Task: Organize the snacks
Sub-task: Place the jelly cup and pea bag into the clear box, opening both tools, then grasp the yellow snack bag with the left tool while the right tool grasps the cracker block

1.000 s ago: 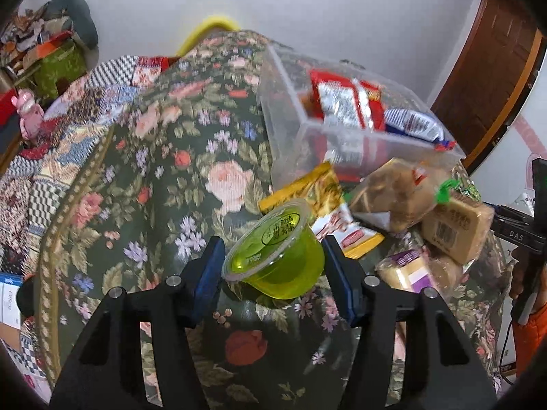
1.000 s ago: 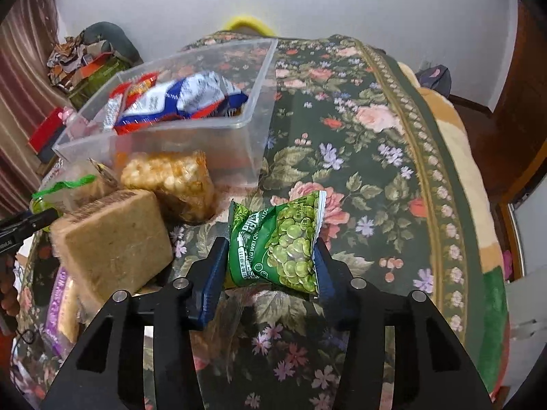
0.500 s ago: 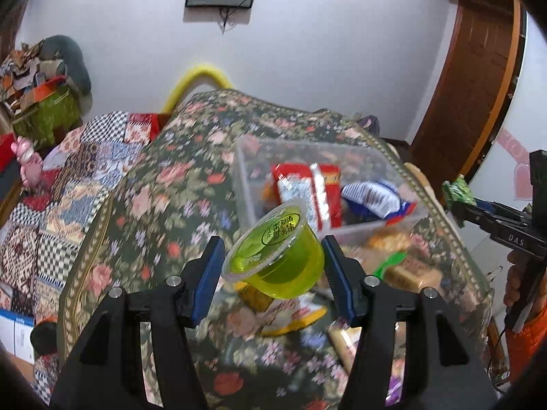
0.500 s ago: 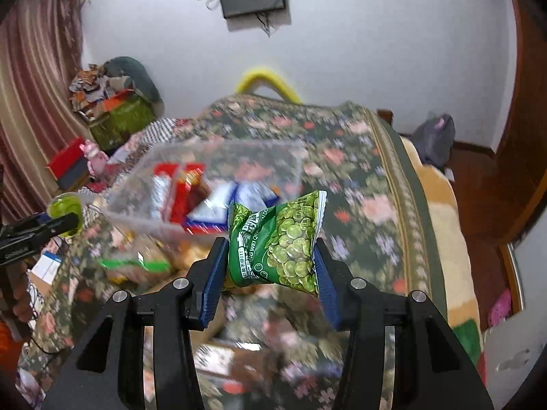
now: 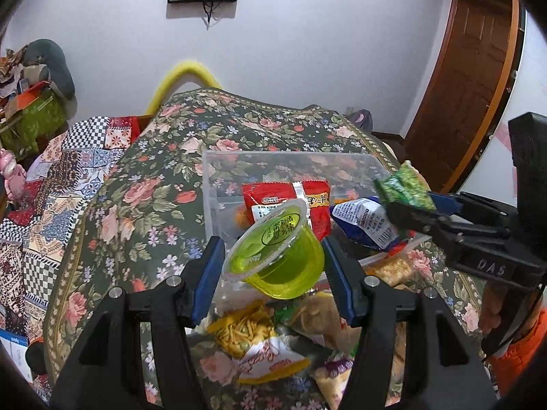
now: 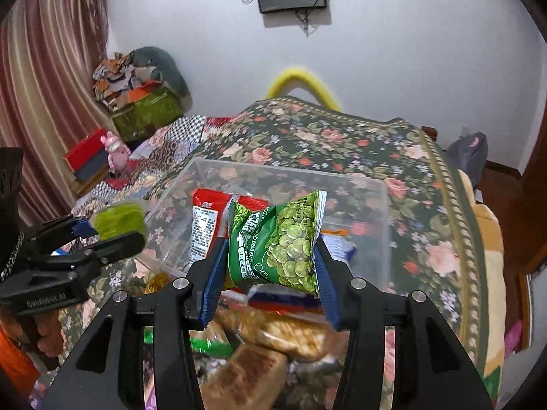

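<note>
My left gripper [image 5: 273, 256] is shut on a green jelly cup [image 5: 277, 256], tilted, held in the air just before the near wall of the clear plastic bin [image 5: 218, 160]. My right gripper [image 6: 270, 259] is shut on a green pea snack packet [image 6: 280, 242], held above the bin's near edge [image 6: 383, 188]. The bin holds a red packet [image 5: 307, 194] and a blue-white packet [image 5: 365, 220]. The right gripper with its packet [image 5: 403, 186] shows at the right of the left wrist view; the left gripper with the cup [image 6: 116, 220] shows at the left of the right wrist view.
Loose snacks lie on the floral cloth in front of the bin: a yellow noodle packet [image 5: 249, 335], a brown cake block [image 6: 246, 372], cracker bags [image 6: 290, 335]. A patchwork quilt [image 5: 51, 184] lies to the left, a wooden door [image 5: 471, 78] to the right.
Both grippers have risen from the table with their snacks and moved forward toward the bin; the view now looks down into the bin from above.
</note>
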Demonstrator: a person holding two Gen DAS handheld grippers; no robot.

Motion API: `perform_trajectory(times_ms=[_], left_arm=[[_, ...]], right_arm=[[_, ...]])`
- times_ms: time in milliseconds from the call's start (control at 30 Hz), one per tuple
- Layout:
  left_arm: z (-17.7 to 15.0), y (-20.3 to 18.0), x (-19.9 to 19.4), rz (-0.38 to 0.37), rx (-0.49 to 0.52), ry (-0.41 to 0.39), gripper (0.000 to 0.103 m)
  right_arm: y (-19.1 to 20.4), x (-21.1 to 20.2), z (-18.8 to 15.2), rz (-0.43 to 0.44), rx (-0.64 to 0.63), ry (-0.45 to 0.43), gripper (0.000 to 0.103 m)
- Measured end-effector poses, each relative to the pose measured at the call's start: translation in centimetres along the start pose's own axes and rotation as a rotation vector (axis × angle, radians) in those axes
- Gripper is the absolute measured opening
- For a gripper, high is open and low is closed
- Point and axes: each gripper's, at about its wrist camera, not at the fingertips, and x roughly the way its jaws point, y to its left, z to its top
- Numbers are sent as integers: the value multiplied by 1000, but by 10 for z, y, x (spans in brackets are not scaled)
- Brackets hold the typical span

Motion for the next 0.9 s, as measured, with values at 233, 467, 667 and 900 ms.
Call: perform_trajectory(times_ms=[233,467,667,900], left_arm=[[4,1,20,8,-2,24,58],[0,-3,20,11,10,32,58],[3,-5,-1,7,11,1,58],[-19,2,-25,39,10,22,59]], right_arm=[[3,20,-2,3,0,44,46],[7,14,-1,-11,-24,47,46],[9,-14,-5,-11,-37,8,49],[7,-51,-29,-20,-40,-9,55]])
